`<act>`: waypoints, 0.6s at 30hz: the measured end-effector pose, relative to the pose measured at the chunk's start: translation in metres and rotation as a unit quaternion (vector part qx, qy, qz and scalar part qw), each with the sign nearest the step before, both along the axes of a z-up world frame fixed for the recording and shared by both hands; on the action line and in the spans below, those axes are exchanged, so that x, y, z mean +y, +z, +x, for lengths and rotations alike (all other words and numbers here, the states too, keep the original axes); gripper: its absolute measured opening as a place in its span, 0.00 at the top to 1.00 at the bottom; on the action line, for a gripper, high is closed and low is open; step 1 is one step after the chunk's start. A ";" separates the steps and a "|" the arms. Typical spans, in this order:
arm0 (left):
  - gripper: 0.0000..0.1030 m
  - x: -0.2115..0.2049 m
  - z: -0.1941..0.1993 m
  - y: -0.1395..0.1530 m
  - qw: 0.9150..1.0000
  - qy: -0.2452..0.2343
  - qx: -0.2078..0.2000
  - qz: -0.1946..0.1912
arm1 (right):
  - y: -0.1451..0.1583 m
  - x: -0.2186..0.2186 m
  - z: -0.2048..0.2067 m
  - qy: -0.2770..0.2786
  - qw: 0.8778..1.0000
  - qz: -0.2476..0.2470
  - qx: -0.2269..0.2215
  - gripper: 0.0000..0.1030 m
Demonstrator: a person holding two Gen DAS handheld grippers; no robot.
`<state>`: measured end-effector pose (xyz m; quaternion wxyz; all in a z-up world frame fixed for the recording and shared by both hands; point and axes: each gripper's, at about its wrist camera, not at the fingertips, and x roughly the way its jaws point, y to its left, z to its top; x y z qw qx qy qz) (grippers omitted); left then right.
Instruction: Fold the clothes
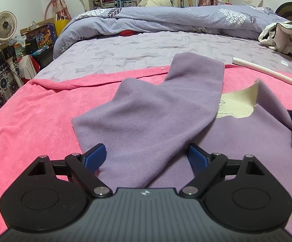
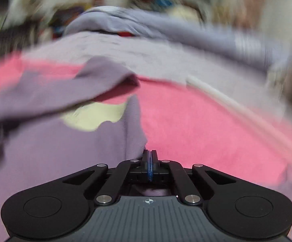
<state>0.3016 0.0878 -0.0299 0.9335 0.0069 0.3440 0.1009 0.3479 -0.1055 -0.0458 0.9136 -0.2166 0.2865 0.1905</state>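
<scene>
A purple fleece top lies flat on a pink towel spread over the bed. Its sleeve is folded diagonally across the body, and the cream inner collar shows. My left gripper is open, its blue pads low on either side of the sleeve's near end without pressing it. The right wrist view is motion-blurred. There my right gripper is shut, pads together, at the right edge of the top over the towel. I see no cloth between its pads.
A white tube lies across the towel's far right corner. Beyond it are the lilac sheet, a bunched duvet and a heap of clothes at the right. A fan and boxes stand left of the bed.
</scene>
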 end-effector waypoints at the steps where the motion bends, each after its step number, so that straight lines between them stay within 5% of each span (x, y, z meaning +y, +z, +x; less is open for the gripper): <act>1: 0.12 0.000 0.000 0.000 1.000 0.000 0.000 0.001 | 0.001 0.006 -0.015 0.040 0.999 -0.015 -0.005 0.95; 7: 0.12 -0.001 0.000 0.000 1.000 0.000 0.000 0.002 | 0.017 -0.006 -0.048 0.180 0.982 0.015 0.054 0.93; 13: 0.11 -0.002 0.000 -0.001 1.000 0.000 0.001 0.005 | 0.042 -0.029 -0.025 0.129 0.989 0.076 0.013 0.79; 15: 0.11 -0.002 0.001 -0.001 1.000 0.000 0.001 0.005 | 0.042 -0.033 -0.007 0.088 0.993 0.081 0.005 0.65; 18: 0.11 -0.001 0.001 -0.001 1.000 0.000 0.001 0.004 | 0.026 -0.020 0.020 0.063 0.996 0.053 0.043 0.65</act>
